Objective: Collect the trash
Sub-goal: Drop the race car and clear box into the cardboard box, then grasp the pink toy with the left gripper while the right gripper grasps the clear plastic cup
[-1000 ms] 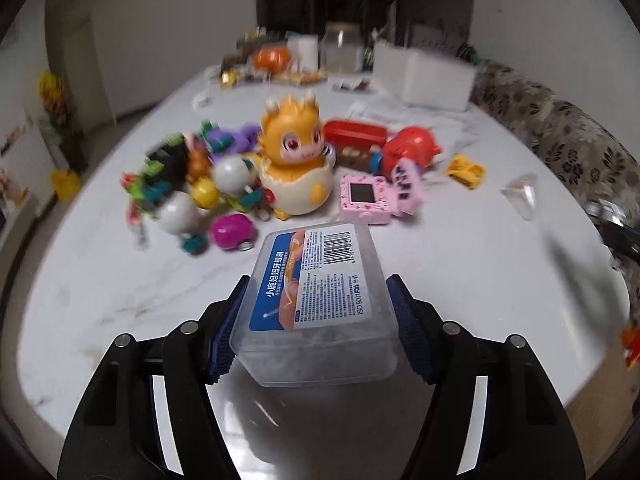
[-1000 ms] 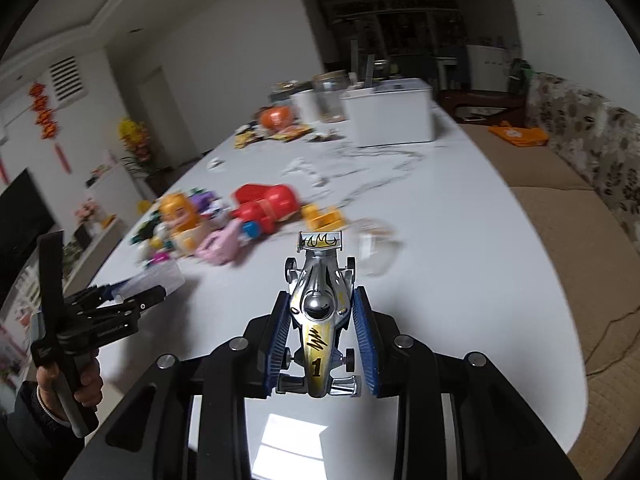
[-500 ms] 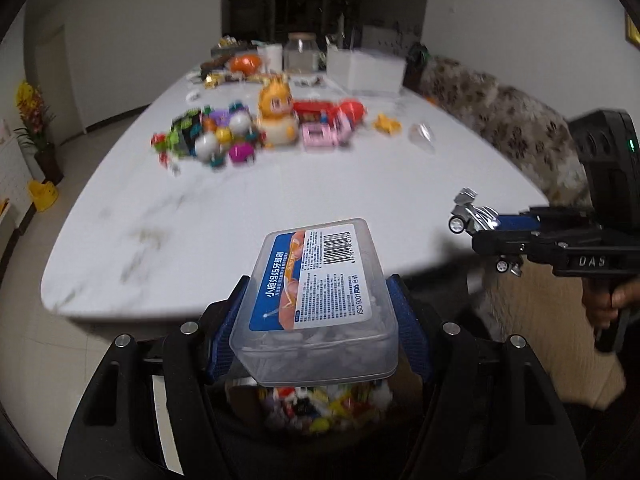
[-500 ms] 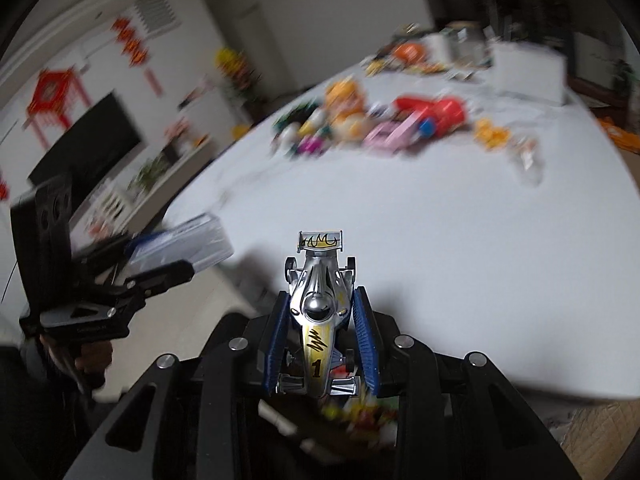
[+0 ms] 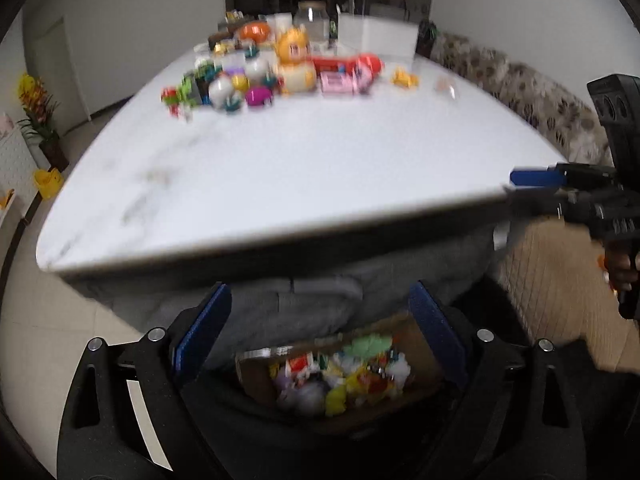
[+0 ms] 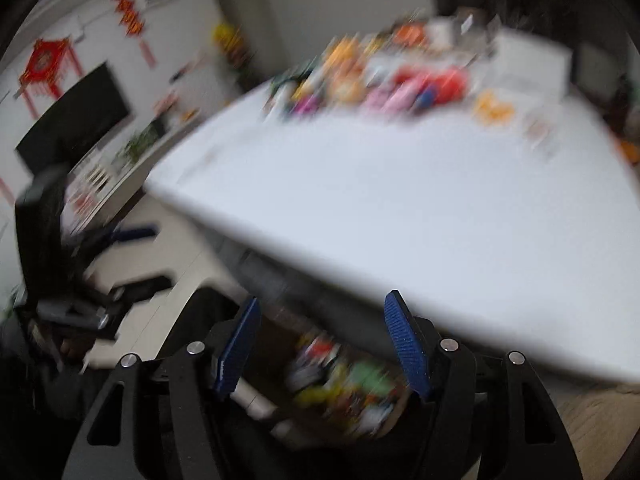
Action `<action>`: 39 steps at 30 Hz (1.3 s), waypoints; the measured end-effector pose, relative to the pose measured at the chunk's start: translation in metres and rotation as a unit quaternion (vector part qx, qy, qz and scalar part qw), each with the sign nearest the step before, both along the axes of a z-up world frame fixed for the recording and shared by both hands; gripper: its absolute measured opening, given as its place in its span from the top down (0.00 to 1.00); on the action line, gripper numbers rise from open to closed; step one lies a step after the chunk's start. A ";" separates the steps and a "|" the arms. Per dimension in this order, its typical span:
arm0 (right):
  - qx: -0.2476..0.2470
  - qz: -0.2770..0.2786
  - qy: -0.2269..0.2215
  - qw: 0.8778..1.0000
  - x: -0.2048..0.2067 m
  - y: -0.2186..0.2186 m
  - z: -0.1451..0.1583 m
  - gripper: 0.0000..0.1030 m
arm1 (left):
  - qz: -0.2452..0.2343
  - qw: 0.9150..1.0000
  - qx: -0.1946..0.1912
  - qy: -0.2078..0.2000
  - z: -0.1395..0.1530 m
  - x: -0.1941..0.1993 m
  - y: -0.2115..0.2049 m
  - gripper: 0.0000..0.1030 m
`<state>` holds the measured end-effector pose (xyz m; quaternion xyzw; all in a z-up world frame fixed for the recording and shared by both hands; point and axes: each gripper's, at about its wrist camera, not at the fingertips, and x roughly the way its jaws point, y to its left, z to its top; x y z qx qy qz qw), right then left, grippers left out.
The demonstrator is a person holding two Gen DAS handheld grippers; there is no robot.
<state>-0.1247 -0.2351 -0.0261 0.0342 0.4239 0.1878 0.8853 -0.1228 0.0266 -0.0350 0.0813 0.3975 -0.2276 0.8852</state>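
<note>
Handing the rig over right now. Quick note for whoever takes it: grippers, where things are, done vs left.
Left gripper: jaws opening, nothing between them, above the cardboard box below the table edge.
Right gripper: jaws opening, nothing between them, over the same box.
Box: already holds a heap of colourful items; blur hides what exactly.
Table: toy pile at the far end with the orange figure, pink toy, small yellow toy and a clear scrap.
Done: both grippers carry nothing now.
Left: go back for the remaining table items and bring them to the box.
</note>
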 end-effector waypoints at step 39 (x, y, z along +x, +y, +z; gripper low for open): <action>-0.006 -0.215 -0.016 0.976 0.093 -0.124 0.003 0.67 | 0.011 0.999 0.024 -0.038 0.025 0.200 -0.164 0.75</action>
